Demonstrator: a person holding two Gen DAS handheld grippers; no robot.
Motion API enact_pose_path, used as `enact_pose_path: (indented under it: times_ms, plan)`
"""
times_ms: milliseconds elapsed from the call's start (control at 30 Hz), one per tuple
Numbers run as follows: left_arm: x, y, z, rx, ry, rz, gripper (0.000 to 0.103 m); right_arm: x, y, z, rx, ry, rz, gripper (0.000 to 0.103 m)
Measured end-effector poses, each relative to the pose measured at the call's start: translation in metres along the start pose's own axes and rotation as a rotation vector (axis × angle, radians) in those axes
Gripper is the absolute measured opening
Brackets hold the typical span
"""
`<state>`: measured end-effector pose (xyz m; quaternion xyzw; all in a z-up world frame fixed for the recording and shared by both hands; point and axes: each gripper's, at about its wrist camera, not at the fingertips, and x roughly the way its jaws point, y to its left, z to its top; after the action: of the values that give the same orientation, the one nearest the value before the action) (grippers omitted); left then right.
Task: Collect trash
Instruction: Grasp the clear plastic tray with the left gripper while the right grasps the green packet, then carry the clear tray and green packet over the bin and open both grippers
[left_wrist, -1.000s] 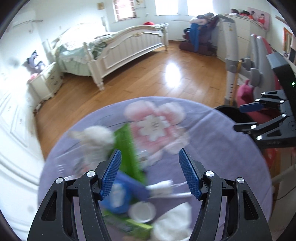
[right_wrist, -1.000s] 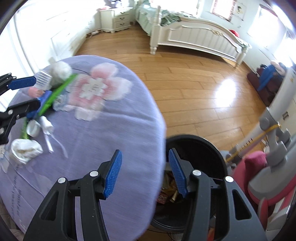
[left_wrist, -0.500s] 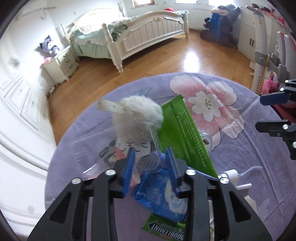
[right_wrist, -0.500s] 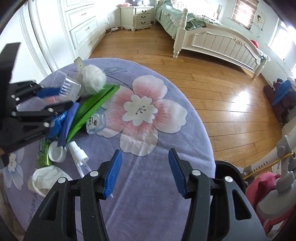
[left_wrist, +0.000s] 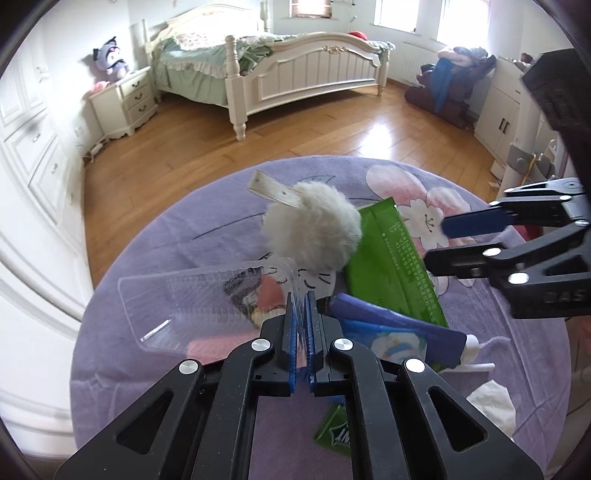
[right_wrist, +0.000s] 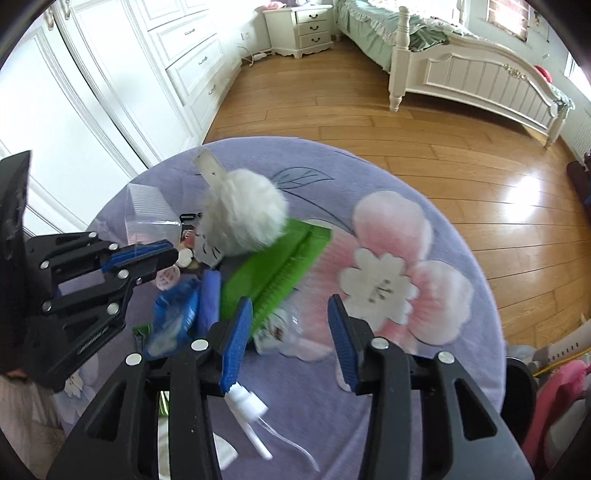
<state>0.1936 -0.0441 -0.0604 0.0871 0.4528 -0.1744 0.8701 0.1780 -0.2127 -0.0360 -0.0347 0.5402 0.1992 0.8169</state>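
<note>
**Trash pile mostly still on the table**

Your left gripper (left_wrist: 300, 314) is closed on the edge of the clear plastic tray (left_wrist: 192, 306). Your right gripper (right_wrist: 291, 332) is closing above the green pouch (right_wrist: 273, 273), with nothing pinched yet. Blue wrapper (left_wrist: 388, 332) and crumpled tissue (left_wrist: 491, 402) remain. Only the right view shows the black bin (right_wrist: 521, 384).

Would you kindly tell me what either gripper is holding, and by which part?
The left gripper pinches the clear plastic package by its near edge. The right gripper, fingers closing, holds nothing yet.

Lilac tablecloth (left_wrist: 207, 236) with pink flowers, green packet (left_wrist: 395, 266), white pompom (left_wrist: 314, 229).
</note>
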Motion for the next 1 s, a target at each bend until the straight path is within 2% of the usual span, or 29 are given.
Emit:
enact_pose_path:
  times_ms: [200,233,267,300,467,667,1000]
  plan:
    - [-0.016,0.005,-0.005,0.010,-0.025,0.013,0.005,0.026,0.001,0.008,0.056,0.055,0.030,0.043]
    - [-0.017,0.007,-0.005,0.009,-0.027,0.017,0.005,0.030,0.000,0.008,0.067,0.063,0.039,0.040]
    - [-0.018,0.007,-0.006,0.008,-0.030,0.021,0.005,0.033,0.000,0.009,0.074,0.067,0.051,0.022]
    - [-0.019,0.007,-0.005,0.003,-0.034,0.020,0.005,0.036,0.000,0.010,0.079,0.070,0.066,0.017]
    - [-0.024,0.009,-0.011,-0.004,-0.047,0.033,0.005,0.035,0.013,0.009,0.045,0.046,0.082,0.002]
    - [-0.031,0.005,-0.011,0.008,-0.067,0.051,0.005,0.014,0.031,0.007,-0.020,-0.007,0.057,0.001]
    - [-0.055,-0.029,-0.003,0.064,-0.118,0.072,0.005,-0.045,0.019,-0.019,-0.029,-0.092,0.046,0.001]
